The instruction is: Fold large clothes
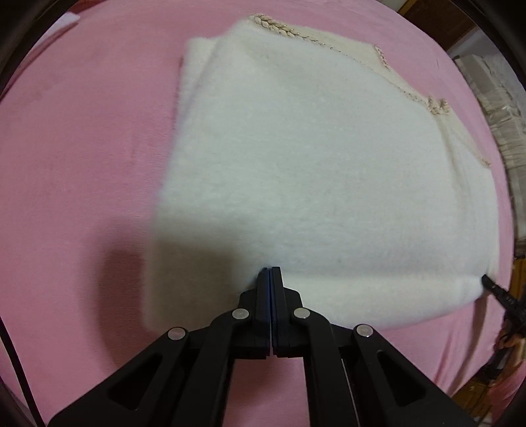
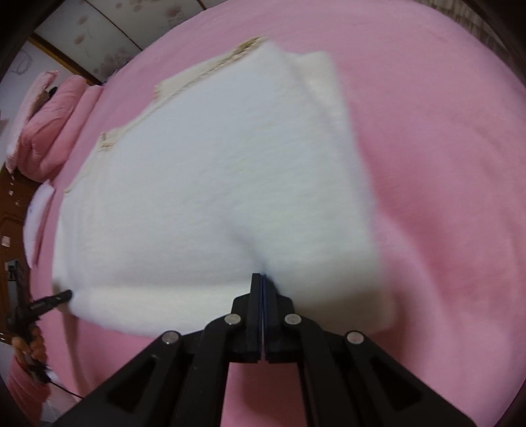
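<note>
My left fingers (image 1: 270,270) are pressed together on the near edge of the white sweater (image 1: 296,170), and I read them as pinching a fold of its fluffy fabric, since the tips sink into the pile there. My right fingers (image 2: 262,276) are pressed together too, nipped into the same near edge further along, with the fabric puckering up just beyond them. In the left wrist view the other tool's tip (image 1: 490,281) shows at the sweater's near right corner; in the right wrist view the left tool (image 2: 56,298) pokes in at the near left corner.

The sweater lies on the pink bed (image 1: 82,164), already folded into a thick block. Its long axis runs left to right across my view, so both hands sit on one long edge, spaced well apart. The far edge carries the beige braided trim (image 1: 273,24), and a folded-in layer sticks out at the far left corner.

What the next move turns on, as I judge it: the whole body of the sweater lies away from both sets of fingers, toward the far side. If another fold is wanted, the near edge has to travel up and over to the trimmed edge, both hands level so the edge stays straight. Neither hand is nearer; they share the load.
</note>
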Demonstrator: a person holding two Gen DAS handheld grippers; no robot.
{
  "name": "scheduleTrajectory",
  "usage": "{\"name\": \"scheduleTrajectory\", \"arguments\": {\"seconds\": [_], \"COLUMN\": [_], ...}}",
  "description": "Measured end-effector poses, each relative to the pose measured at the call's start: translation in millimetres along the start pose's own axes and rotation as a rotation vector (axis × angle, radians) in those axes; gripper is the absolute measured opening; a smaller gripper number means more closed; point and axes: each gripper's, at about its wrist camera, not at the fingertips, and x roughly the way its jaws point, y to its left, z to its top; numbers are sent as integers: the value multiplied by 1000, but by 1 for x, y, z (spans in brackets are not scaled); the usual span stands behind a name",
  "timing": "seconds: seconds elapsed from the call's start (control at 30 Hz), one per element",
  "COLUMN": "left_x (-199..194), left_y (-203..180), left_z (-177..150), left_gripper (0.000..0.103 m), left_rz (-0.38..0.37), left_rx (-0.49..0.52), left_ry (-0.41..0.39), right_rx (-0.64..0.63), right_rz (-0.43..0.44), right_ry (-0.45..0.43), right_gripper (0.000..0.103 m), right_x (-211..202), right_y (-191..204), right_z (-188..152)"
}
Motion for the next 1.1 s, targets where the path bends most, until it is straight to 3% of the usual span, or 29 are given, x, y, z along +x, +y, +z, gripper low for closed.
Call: {"name": "scheduleTrajectory", "arguments": {"seconds": [0.2,0.4,0.5,0.57,0.63,0.77,0.83,0.93,1.1], "left_x": [-6,-23,-32,-38,-41,-36,-26,-16,-7], "left_y": [-12,-7,-23,-39,-59,-108,-140,-167,-187], "left_z": [-2,1,-7,-19,-34,-46,-53,-52,-40], "left_gripper": [1,1,1,2,2,2,2,2,2], "left_rz": [143,185,192,147,57,-120,-212,-274,-335], "left_rx": [87,79,105,126,132,127,130,159,148], "left_ry": [-12,-24,-64,-69,-55,-34,-18,-13,-23], "right_rx": [-52,-27,-15,-52,-62,1,-1,-41,-42], "right_rz": [-52,-123,-180,-162,-80,226,328,338,353], "right_ry": [3,-9,-41,-63,-79,-37,4,20,25], "right_gripper": [0,0,0,0,0,0,0,0,0], "right_x": [1,-9,-17,-25,-31,-16,0,16,26], "right_y": [7,0,23,35,54,100,129,158,165], "right_z": [0,2,3,-2,-10,-30,-37,-40,-37]}}
